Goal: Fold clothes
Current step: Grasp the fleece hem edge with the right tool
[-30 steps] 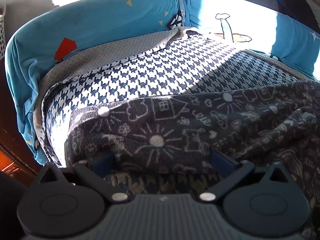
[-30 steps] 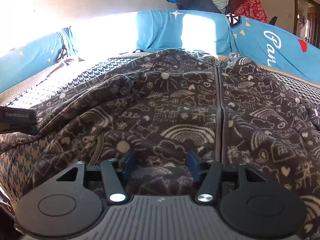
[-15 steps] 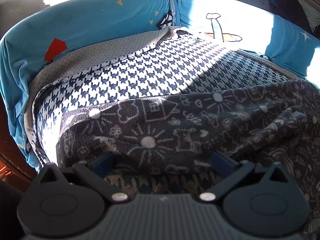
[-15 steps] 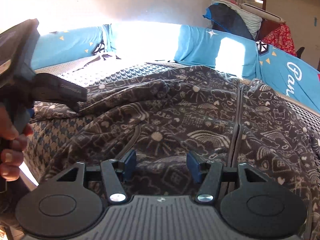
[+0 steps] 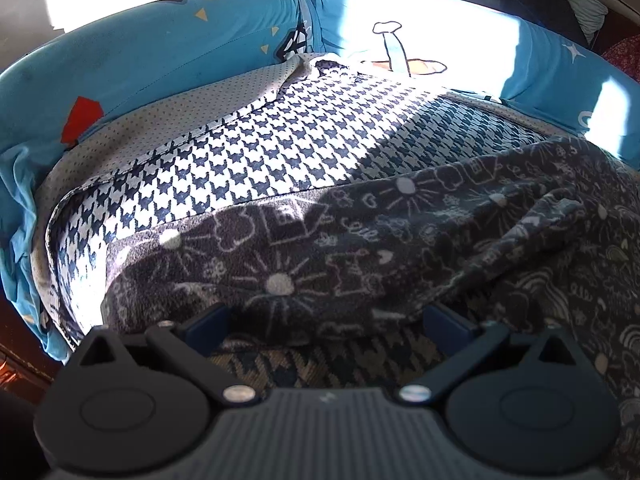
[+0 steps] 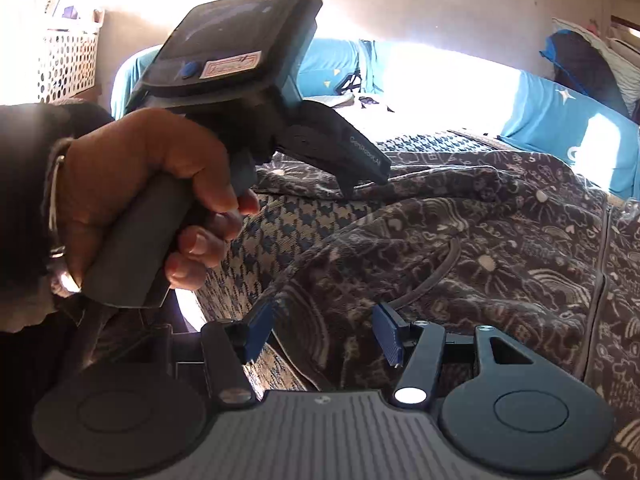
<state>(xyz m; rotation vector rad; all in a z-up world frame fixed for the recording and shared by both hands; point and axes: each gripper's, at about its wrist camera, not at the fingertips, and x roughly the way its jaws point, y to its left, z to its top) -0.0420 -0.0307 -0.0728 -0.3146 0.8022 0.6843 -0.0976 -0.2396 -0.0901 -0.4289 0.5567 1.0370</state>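
The right gripper [image 6: 324, 330] has swung left, bringing the left gripper [image 6: 360, 168] into view.

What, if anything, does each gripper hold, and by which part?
Nothing is held. The left gripper and right gripper are both open, at the near edge of the patterned jacket without pinching it.

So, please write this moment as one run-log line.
left gripper: open at jacket sleeve | right gripper: open at jacket hem

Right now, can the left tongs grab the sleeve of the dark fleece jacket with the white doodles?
Probably yes. The left tongs are open, with the dark doodle-print fleece jacket's sleeve edge lying just ahead of the fingertips on the houndstooth cushion. Nothing sits between them.
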